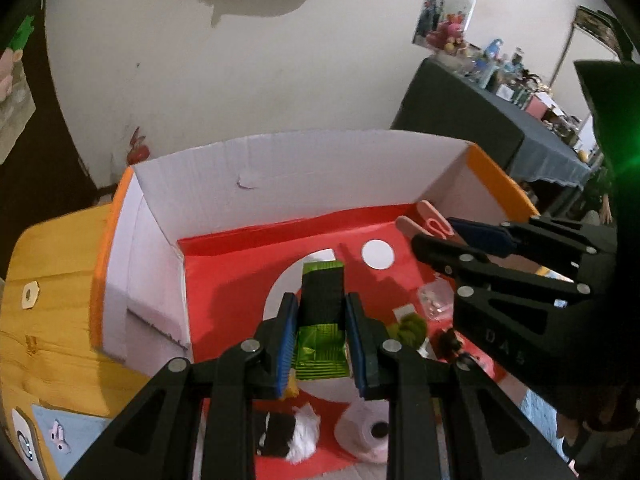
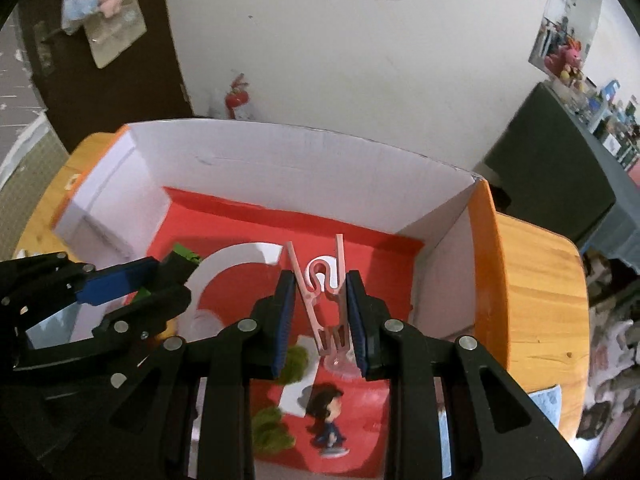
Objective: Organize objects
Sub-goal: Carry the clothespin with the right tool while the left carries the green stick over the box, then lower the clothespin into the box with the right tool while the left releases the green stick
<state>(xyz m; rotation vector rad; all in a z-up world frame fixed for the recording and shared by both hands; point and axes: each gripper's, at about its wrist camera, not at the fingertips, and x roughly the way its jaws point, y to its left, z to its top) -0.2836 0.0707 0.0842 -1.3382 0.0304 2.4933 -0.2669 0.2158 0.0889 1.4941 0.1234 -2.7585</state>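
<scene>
Left tool clamps our green-and-black packet, its long axis running along the fingers; right tool clamps our pink clip likewise. Both hang over the red-floored box on the tabletop; contents lie directly beneath.

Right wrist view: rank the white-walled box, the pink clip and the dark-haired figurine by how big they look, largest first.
1. White-walled box.
2. Pink clip, held in the right gripper, so nearness inflates it.
3. Dark-haired figurine, roughly the clip's size; order unsure.
</scene>
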